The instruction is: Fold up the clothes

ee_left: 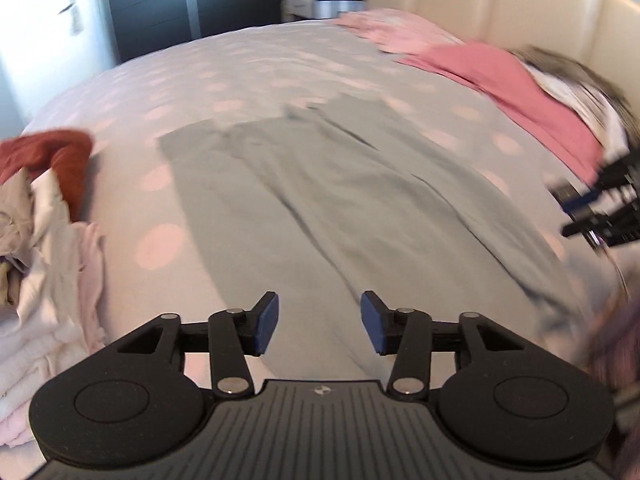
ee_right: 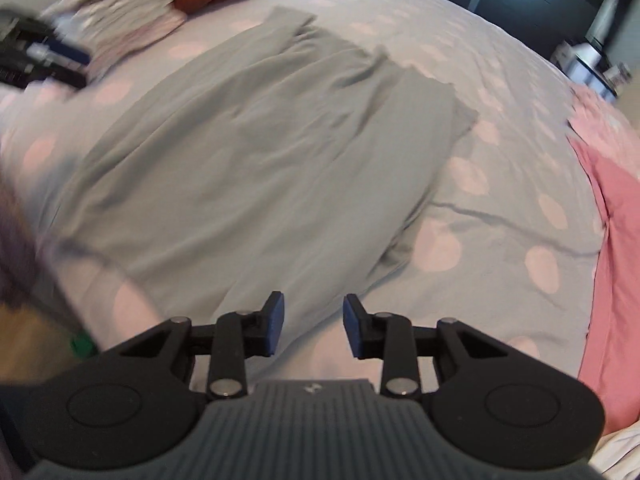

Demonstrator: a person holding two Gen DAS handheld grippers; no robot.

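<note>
Right now both of my tools hang over the bed [ee_left: 248, 64] with nothing in them. My left tool [ee_left: 319, 322] has its blue pads parted with only bare cloth showing in the gap; my right tool [ee_right: 314, 326] stands a little less wide, also empty, neither pressing on anything.

The thing to fold is the grey-green garment [ee_left: 320, 184], spread flat across the middle of the left wrist view and filling the centre-left of the right wrist view [ee_right: 248, 152]. I judge it was laid out flat so that its edges can be found and lifted cleanly, and my tools sit at its near hem, one toward each side, as though ready for a two-handed fold.

In the left view its long axis runs from the bottom centre up toward the upper middle, leaning slightly right at the near end; the far end shows a notched, uneven edge, probably a neckline or waistband, though blur keeps me from saying which. In the right view the same axis runs from lower left to upper right.

The pile of folded pale clothes with a rust-red piece [ee_left: 60, 200] sits at the left edge, well apart, likely the finished stack. A pink cloth [ee_left: 520, 92] lies along the upper right, near the headboard [ee_left: 520, 4].
</note>
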